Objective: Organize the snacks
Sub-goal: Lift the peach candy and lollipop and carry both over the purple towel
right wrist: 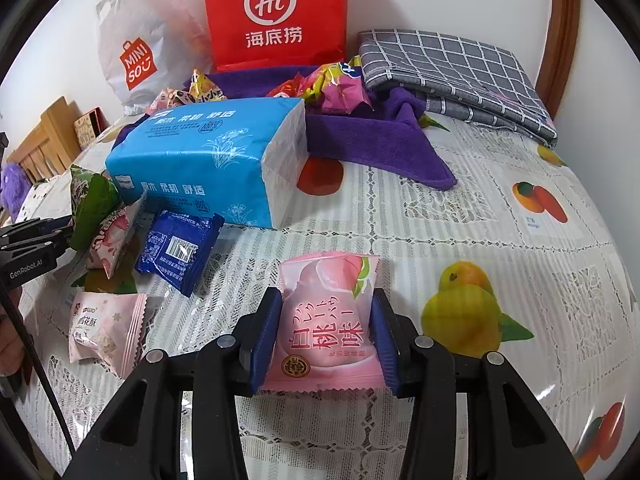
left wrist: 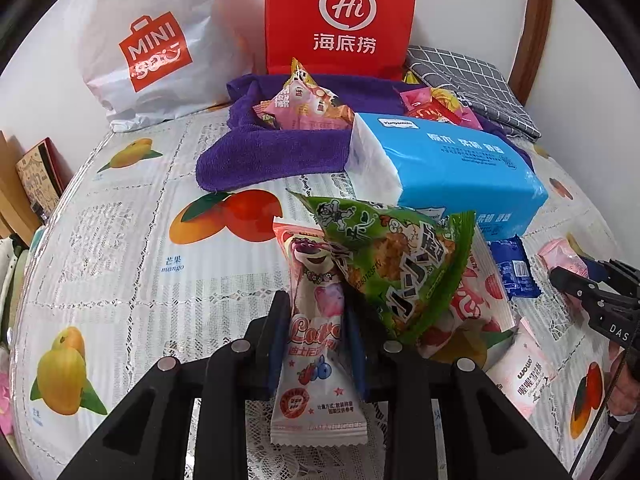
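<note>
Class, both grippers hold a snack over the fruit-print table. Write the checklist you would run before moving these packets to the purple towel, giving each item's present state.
1. Left gripper shut on the pink bear packet: ok.
2. Right gripper has the pink peach packet between its fingers: ok.
3. Green packet clear of the left grip: not ok, it overlaps the bear packet.
4. Purple towel has bare space: ok.
5. Blue tissue pack clear of the path: not ok, it lies in front of the towel.

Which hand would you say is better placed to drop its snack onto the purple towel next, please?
Probably the right. The right gripper holds the pink peach packet free of clutter, whereas the left gripper's bear packet lies under the green packet.
</note>
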Motion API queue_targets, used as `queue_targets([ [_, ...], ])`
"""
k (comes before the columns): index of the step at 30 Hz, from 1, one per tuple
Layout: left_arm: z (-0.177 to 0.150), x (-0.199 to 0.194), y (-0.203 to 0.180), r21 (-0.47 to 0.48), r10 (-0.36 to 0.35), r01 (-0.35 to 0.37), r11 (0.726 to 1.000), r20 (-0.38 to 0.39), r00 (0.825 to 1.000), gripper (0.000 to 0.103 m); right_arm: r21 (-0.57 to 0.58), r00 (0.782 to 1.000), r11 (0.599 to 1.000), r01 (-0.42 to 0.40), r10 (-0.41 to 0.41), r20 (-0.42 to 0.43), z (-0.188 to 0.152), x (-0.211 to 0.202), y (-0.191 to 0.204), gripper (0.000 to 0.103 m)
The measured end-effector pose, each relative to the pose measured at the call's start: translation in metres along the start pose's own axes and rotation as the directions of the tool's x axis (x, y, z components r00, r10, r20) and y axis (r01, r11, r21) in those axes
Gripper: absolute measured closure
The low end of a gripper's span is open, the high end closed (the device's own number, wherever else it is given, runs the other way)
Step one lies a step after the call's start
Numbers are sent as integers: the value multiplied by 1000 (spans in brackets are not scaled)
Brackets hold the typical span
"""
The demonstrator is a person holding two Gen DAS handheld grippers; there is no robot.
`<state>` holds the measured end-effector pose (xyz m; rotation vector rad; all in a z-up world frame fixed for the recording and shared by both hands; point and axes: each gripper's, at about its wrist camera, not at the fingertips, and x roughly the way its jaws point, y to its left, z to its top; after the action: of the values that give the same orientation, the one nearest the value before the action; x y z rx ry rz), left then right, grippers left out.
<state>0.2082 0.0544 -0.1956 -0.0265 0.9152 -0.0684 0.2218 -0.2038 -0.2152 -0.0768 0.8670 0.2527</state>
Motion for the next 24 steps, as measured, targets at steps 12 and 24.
queue_targets([
  [12,-1,-3,14,-75,-75,76,994,19,997,80,20,1000,1000,-14,14,6,-1,-1,-4,60],
  [24,-6,-14,22,-101,-97,103,990,67,993,81,91,1000,996,-5,3,17,9,-22,-11,62],
])
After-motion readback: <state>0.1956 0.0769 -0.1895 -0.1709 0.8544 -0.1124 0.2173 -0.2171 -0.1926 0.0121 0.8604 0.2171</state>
